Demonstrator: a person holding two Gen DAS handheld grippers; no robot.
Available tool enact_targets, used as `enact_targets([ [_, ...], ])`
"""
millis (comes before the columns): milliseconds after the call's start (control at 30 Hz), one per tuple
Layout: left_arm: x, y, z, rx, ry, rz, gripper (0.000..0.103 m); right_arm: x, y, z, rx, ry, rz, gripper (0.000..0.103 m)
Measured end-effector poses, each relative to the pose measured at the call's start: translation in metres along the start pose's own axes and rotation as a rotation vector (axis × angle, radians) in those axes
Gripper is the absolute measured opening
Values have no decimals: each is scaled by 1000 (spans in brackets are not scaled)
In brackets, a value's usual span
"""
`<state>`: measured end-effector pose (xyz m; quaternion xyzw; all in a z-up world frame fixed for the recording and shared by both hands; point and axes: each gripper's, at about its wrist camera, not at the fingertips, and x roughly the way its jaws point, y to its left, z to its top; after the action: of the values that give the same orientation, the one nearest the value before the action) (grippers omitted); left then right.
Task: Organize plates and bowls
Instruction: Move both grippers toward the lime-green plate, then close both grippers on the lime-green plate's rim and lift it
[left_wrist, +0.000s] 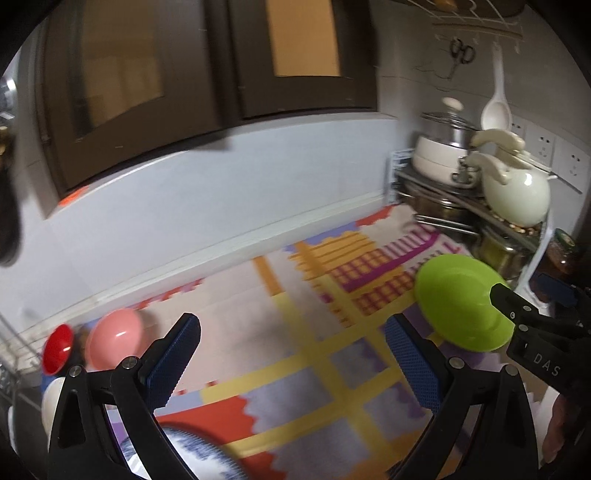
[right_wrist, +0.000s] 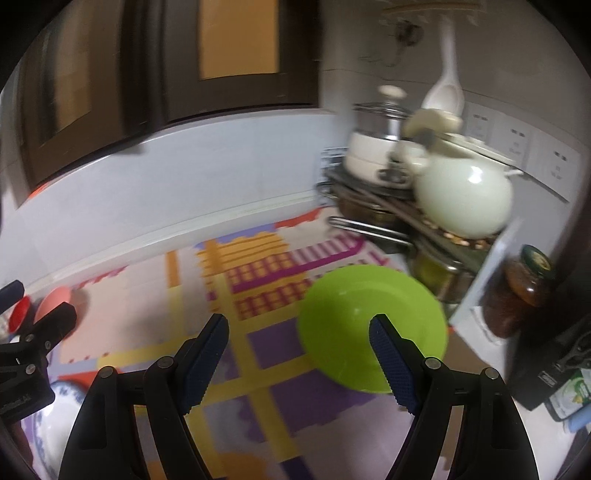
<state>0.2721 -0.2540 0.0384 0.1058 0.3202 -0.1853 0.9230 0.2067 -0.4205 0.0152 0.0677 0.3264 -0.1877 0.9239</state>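
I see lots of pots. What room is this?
Probably a kitchen: stacked pots and a pale kettle on a corner rack, a ladle hanging on the wall, and a green plate on a colourful mat.

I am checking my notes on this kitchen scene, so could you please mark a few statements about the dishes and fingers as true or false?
1. The green plate lies on the patterned mat. True.
2. The right gripper clamps the green plate. False: its fingers stand open, nothing between them.
3. The pink bowl sits beside the red bowl. True.
4. The left gripper holds the pink bowl. False: it is open and empty.
5. The white kettle stands on the mat. False: it sits on a rack.
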Motion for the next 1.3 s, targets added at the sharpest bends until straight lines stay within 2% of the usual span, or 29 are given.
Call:
enact_targets([
  [300,45,-59,23,75,33,-110,102,20,-55,-2,97,-4,-138,79],
  [467,74,-91,27,116,55,-161,102,40,-87,-11,123,-1,-172,79],
  [700,120,-127,21,132,128,-252,101,71,-126,-24,187,23,-212,79],
  [833,144,-143,17,158,151,-262,101,91,-145,-32,231,47,-224,79],
  [967,170,-155,11,167,194,-273,93,110,-155,-39,266,89,-235,79],
  [1133,199,-165,3,153,260,-306,88,130,-162,-45,287,114,-244,79],
  [1300,220,-175,-1,173,291,-304,83,147,-167,-47,292,148,-249,77],
])
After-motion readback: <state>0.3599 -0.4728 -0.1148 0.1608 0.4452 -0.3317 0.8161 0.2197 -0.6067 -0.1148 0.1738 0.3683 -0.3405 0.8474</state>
